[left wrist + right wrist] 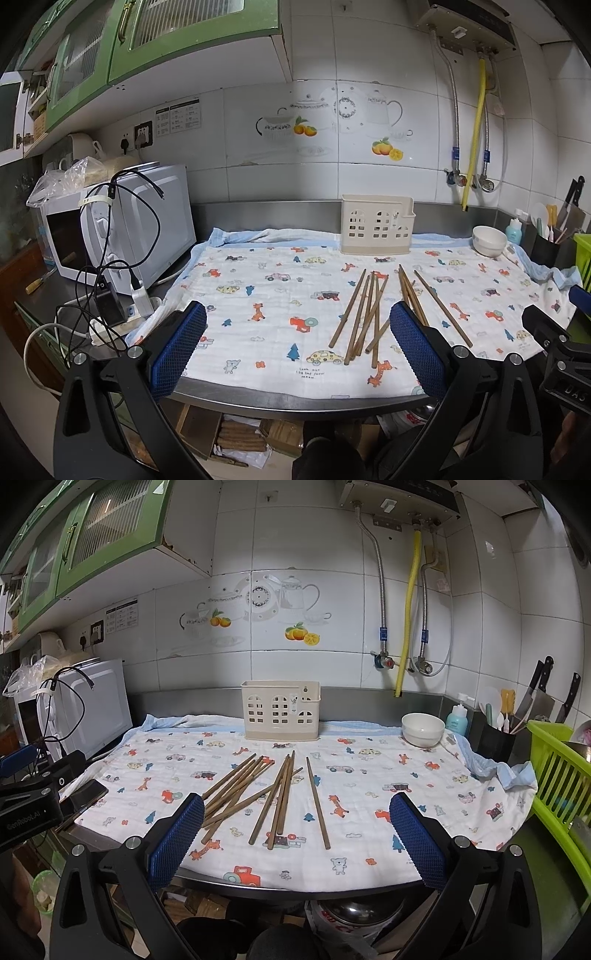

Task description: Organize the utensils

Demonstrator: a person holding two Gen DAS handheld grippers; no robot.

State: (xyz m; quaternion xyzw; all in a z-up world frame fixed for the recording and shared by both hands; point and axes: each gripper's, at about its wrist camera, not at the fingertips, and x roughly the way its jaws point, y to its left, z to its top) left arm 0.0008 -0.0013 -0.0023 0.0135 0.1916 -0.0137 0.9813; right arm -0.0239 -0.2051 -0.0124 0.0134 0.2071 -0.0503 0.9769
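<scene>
Several brown wooden chopsticks [364, 314] [258, 794] lie scattered on a cartoon-print cloth [277, 295] [369, 775] over the steel counter. A cream plastic utensil holder [376, 224] [280, 710] with window cut-outs stands upright at the back, with nothing showing in it. My left gripper [299, 347] hovers open over the counter's front edge, left of the chopsticks. My right gripper [295, 830] is open too, just in front of the chopsticks' near ends. Both have blue pads with nothing between them. The right gripper's body [554, 343] shows at the left view's right edge.
A white bowl [489, 240] [423, 729] sits at the cloth's back right. A microwave [122, 225] [77, 705] with dangling cables stands on the left. A green dish rack [557, 775], a dark cup of utensils [496, 734] and knives [543, 690] stand on the right.
</scene>
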